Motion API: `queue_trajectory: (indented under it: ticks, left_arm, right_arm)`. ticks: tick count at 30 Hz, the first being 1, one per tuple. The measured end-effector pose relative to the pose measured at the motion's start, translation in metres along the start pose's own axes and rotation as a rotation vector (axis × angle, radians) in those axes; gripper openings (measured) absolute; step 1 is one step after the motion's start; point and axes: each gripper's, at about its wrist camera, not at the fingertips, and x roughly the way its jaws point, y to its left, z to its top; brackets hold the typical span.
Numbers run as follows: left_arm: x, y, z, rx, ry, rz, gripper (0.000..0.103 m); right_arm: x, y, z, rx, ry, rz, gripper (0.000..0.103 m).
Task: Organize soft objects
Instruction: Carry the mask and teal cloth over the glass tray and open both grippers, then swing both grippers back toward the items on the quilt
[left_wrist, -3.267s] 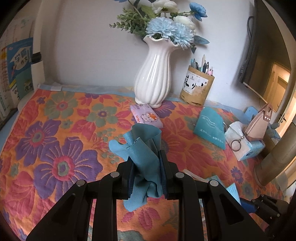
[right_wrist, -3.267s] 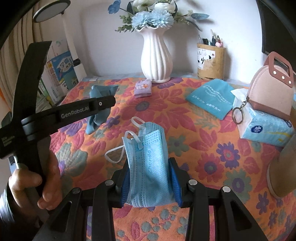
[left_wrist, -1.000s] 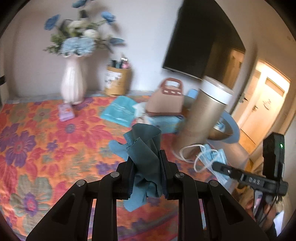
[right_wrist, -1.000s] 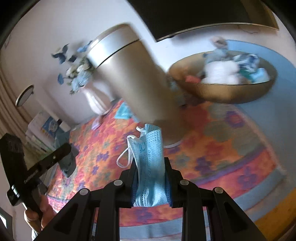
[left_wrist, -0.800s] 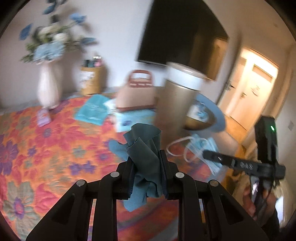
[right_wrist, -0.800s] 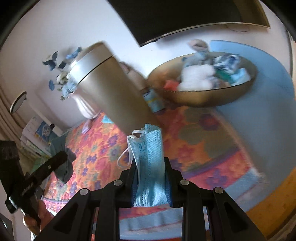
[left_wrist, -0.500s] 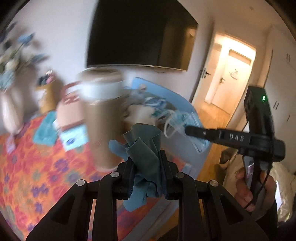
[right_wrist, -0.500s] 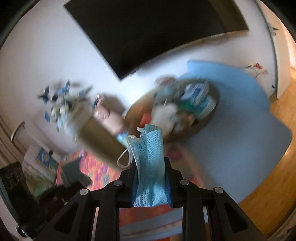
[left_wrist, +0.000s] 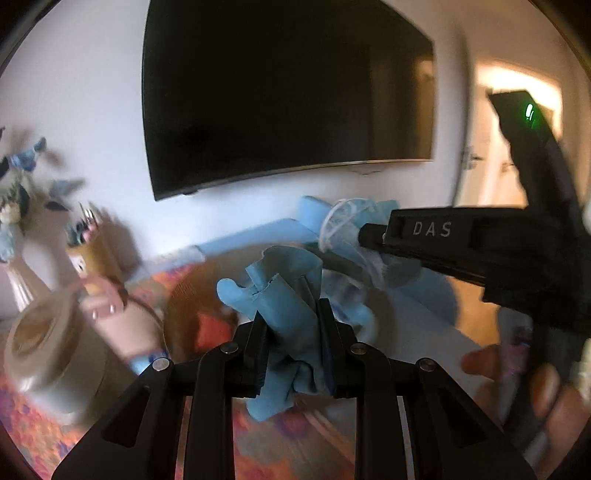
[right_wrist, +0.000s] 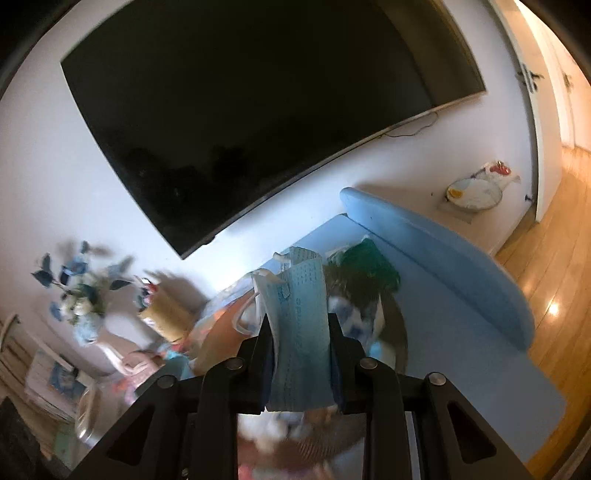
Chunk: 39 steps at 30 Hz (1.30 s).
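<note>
My left gripper (left_wrist: 291, 314) is shut on a crumpled teal cloth (left_wrist: 288, 280) that sticks up between its fingers. My right gripper (right_wrist: 299, 323) is shut on a folded blue face mask (right_wrist: 299, 291) with white ear loops. Both hang over a brown bowl (left_wrist: 188, 295), blurred by motion. The bowl's dark rim (right_wrist: 397, 332) shows in the right wrist view too, with several soft things in it, one of them a green item (right_wrist: 369, 266). In the left wrist view the right gripper (left_wrist: 369, 234) reaches in from the right, carrying the mask (left_wrist: 347, 221), with a hand (left_wrist: 535, 387) on its grip.
The bowl stands on a blue mat (right_wrist: 461, 295) next to the floral tablecloth (left_wrist: 22, 424). A tall cylindrical container (left_wrist: 40, 350), a pink bag (left_wrist: 110, 314), a pen holder (right_wrist: 166, 314) and a flower vase (right_wrist: 81, 299) stand to the left. A dark screen (right_wrist: 258, 103) hangs on the wall.
Both grippers swung right, off the floral cloth and past the tall container, and rose over the bowl. Each still holds its item, the teal cloth and the mask.
</note>
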Motion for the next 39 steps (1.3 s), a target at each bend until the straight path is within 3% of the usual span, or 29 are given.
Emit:
queue_trajectory:
  ticks: [1, 3, 5, 7, 8, 9, 11, 13, 15, 20, 27, 33, 39]
  left_arm:
    - [0.012, -0.001, 0.004, -0.001, 0.005, 0.055, 0.020]
    - [0.028, 0.002, 0.010, -0.027, 0.021, 0.085, 0.020]
    - [0.037, 0.003, 0.015, -0.044, 0.029, 0.107, 0.025]
    - [0.045, 0.003, 0.018, -0.034, 0.038, 0.130, 0.061]
    - [0.044, 0.006, 0.016, -0.035, 0.027, 0.134, 0.072]
    - [0.041, 0.007, 0.015, -0.042, 0.011, 0.124, 0.081]
    - [0.031, 0.007, 0.013, -0.053, -0.029, 0.063, 0.083]
    - [0.022, -0.001, 0.011, -0.040, -0.042, 0.027, 0.091]
    - [0.007, -0.011, 0.006, -0.012, -0.059, -0.011, 0.092]
    - [-0.042, -0.035, -0.018, 0.077, -0.087, -0.039, 0.092]
    - [-0.106, -0.023, -0.049, 0.123, -0.094, -0.117, 0.092]
    - [-0.156, 0.015, -0.059, 0.151, -0.110, -0.116, 0.092]
    - [-0.193, 0.098, -0.067, 0.164, -0.083, -0.006, 0.092]
  right_arm:
    - [0.007, 0.001, 0.006, -0.004, 0.007, -0.001, 0.024]
    - [0.020, 0.000, 0.015, -0.008, 0.018, 0.004, 0.024]
    - [0.036, -0.001, 0.021, -0.017, 0.059, 0.013, 0.032]
    - [0.053, -0.003, 0.022, -0.022, 0.130, 0.013, 0.046]
    - [0.059, -0.004, 0.022, -0.029, 0.158, 0.028, 0.054]
    - [0.061, -0.004, 0.021, -0.034, 0.171, 0.035, 0.056]
    - [0.056, -0.007, 0.019, -0.042, 0.158, 0.027, 0.060]
    - [0.045, -0.012, 0.019, -0.021, 0.127, 0.044, 0.068]
    - [0.031, -0.021, 0.018, 0.024, 0.089, 0.075, 0.078]
    - [-0.009, -0.028, 0.010, 0.051, 0.008, 0.100, 0.079]
    - [-0.060, -0.022, -0.031, 0.058, -0.078, 0.097, 0.079]
    - [-0.077, 0.002, -0.074, 0.041, -0.073, 0.120, 0.079]
    - [-0.066, 0.043, -0.121, -0.073, 0.033, 0.166, 0.079]
